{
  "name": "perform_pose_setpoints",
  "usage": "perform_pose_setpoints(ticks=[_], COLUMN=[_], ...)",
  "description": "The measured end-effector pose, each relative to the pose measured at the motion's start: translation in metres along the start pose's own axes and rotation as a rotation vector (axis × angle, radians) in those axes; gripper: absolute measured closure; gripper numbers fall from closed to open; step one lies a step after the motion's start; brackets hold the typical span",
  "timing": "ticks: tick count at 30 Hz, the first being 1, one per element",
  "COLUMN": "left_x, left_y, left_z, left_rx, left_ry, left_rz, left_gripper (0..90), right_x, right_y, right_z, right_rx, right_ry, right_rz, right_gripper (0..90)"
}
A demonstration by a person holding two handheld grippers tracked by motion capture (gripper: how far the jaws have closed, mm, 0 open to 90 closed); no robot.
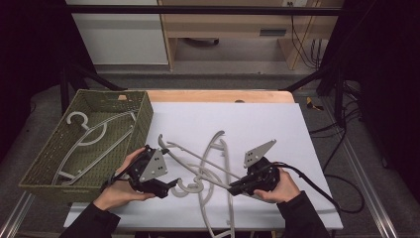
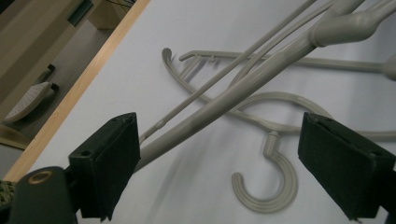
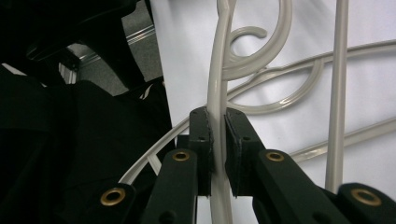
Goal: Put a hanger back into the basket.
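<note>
Several pale grey plastic hangers [image 1: 214,163] lie tangled on the white board [image 1: 257,124]. My right gripper [image 1: 233,189] is at the tangle's right side, shut on one hanger's thin arm [image 3: 217,105], which runs up between its pads [image 3: 201,140]. My left gripper [image 1: 170,185] is at the left side of the pile and stands open. In the left gripper view a thick hanger arm [image 2: 243,91] crosses just beside the left pad [image 2: 109,163], and a hook [image 2: 273,189] lies on the board between the open jaws.
A green woven basket [image 1: 142,124] stands at the left edge of the board with a few hangers [image 1: 94,136] inside. A black cable [image 1: 317,186] trails from the right gripper. Wooden furniture [image 1: 233,25] and black frame bars stand beyond the table.
</note>
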State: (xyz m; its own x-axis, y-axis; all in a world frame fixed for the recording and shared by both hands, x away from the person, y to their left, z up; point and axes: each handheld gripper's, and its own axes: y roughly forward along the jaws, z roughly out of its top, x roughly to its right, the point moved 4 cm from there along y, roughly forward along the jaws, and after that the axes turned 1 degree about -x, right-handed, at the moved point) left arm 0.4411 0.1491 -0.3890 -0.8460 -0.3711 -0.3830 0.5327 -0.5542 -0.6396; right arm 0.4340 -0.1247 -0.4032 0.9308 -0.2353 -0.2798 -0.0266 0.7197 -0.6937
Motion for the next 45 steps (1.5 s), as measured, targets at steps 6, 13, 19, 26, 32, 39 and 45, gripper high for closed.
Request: perform_pose_setpoints(ticks=[6,13,19,26,32,39,45], left_x=[0.002,0.006,0.009,0.007,0.007,0.009,0.016], left_y=[0.010,0.015,0.019,0.014,0.011,0.011,0.013], left_z=[-0.001,-0.001,-0.004,-0.005,-0.005,-0.007,-0.008], left_rx=[-0.044,-0.055,-0.061,-0.049,-0.056,-0.080,-0.078], left_ry=[0.092,0.169,0.197,0.197,0.186,0.176,0.127], left_rz=[0.001,0.000,-0.008,-0.007,-0.009,0.004,-0.033], left_gripper=[24.5,43.5,54.0,61.6,69.2,75.1,79.7], right_x=[-0.003,-0.005,-0.007,-0.008,-0.006,-0.002,0.006], right_y=[0.001,0.003,0.002,0.001,-0.007,-0.013,-0.018], right_z=[0.000,0.000,0.000,0.000,0.002,0.005,0.005], right_rx=[-0.017,-0.029,-0.026,-0.012,0.026,0.077,0.117], right_ry=[-0.012,-0.017,-0.022,-0.025,-0.025,-0.020,-0.001], right_rz=[0.027,0.047,0.066,0.074,0.053,0.021,-0.066], right_gripper=[82.2,82.2,82.2,82.1,81.4,79.8,77.3])
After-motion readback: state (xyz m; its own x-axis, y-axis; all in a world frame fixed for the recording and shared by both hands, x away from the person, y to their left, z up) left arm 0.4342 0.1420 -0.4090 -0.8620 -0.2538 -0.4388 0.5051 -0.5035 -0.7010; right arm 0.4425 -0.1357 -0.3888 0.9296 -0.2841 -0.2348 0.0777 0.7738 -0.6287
